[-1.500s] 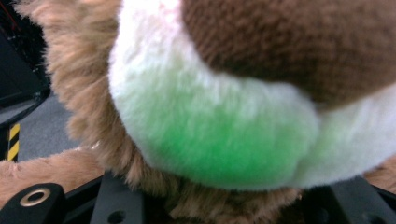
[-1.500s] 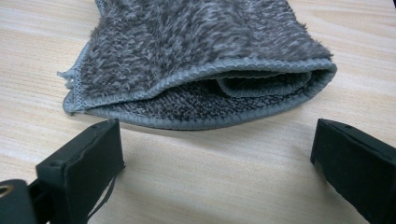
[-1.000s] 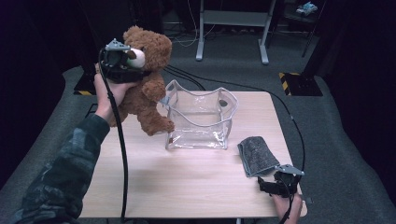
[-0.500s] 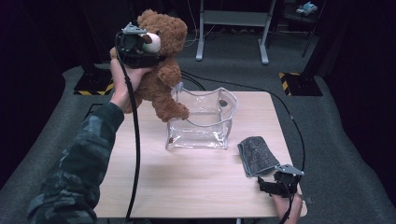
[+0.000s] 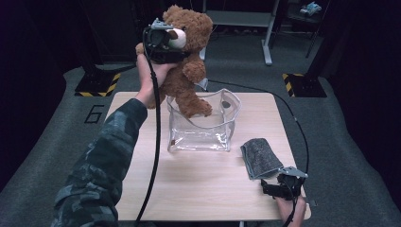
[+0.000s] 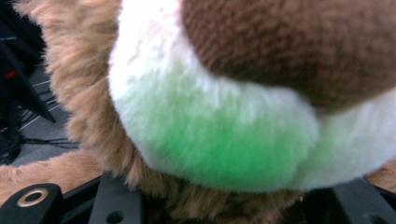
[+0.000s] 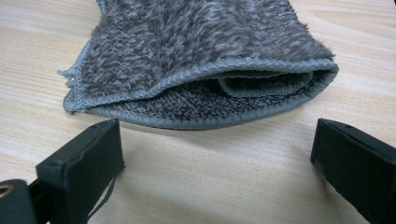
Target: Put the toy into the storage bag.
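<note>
A brown teddy bear [image 5: 187, 71] hangs in the air over the back left of the table, and my left gripper [image 5: 163, 40] is shut on its neck. Its feet dangle just above the rim of a clear plastic bag [image 5: 203, 125] standing open in the middle of the table. In the left gripper view the bear's white muzzle [image 6: 224, 121] and brown nose sit right above my jaws. A folded grey cloth [image 5: 260, 158] lies at the front right. My right gripper [image 5: 276, 189] rests on the table just short of the grey cloth [image 7: 201, 60], open, with nothing between its fingers [image 7: 88, 158].
The wooden table [image 5: 189, 189] has bare room at the front left and centre. A black cable [image 5: 153, 142] trails from the left gripper across the table, and another runs along the right edge. Dark floor surrounds the table; a metal stand stands behind it.
The left hand has carried the bear up and to the right, from beside the bag to above its rim. The right gripper has stayed put.
</note>
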The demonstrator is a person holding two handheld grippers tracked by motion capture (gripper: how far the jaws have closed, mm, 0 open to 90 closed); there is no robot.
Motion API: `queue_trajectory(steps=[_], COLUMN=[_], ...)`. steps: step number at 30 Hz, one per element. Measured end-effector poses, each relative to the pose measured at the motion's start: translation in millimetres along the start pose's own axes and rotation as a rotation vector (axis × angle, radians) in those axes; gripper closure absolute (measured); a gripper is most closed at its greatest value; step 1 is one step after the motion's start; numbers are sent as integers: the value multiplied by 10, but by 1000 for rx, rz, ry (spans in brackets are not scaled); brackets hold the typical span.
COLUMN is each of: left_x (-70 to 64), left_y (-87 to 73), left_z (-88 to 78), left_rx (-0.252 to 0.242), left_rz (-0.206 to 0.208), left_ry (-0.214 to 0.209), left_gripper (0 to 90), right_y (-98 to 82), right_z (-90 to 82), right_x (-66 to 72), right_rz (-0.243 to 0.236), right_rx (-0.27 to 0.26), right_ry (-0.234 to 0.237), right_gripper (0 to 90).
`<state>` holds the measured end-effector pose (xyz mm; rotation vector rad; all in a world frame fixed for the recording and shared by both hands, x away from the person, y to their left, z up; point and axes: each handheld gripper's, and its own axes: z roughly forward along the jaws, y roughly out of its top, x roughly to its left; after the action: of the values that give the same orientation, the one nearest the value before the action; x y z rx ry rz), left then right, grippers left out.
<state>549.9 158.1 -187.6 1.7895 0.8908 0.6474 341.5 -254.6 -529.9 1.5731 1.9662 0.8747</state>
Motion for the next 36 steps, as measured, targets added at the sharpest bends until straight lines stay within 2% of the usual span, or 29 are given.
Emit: queue_trajectory(steps=[9,13,17,21,25,27,28,30,36], left_x=[-167,-241,-313,-373,-389,-395,-385,-375,-338], left_y=[73,98,116,108,75,36,21,-21,-119], left_z=[189,296,386,477,560,598,614,645,697], left_rx=[-27,-42,-45,-53,-60,-80,-77,-89,-71], left_rz=[-19,-29,-21,-33,-55,-88,-89,-104,-111], left_ry=[-34,-49,-64,-73,-80,-81,-82,-70,-59], left_gripper=[492,490,489,487,485,483,483,483,481], right_y=[0,-1,-1,-2,-2,-2,-2,-2,-3], right_z=[-4,0,-1,-1,-2,-2,-3,-3,-3], right_x=[7,-5,-6,-7,-6,-7,-5,-5,-6], right_rz=[5,-12,-12,-12,-12,-13,-12,-12,-12], right_rx=[5,4,4,4,4,4,4,4,4], right_ry=[2,1,3,4,5,6,4,5,4], right_gripper=[18,18,18,18,19,19,19,19,20])
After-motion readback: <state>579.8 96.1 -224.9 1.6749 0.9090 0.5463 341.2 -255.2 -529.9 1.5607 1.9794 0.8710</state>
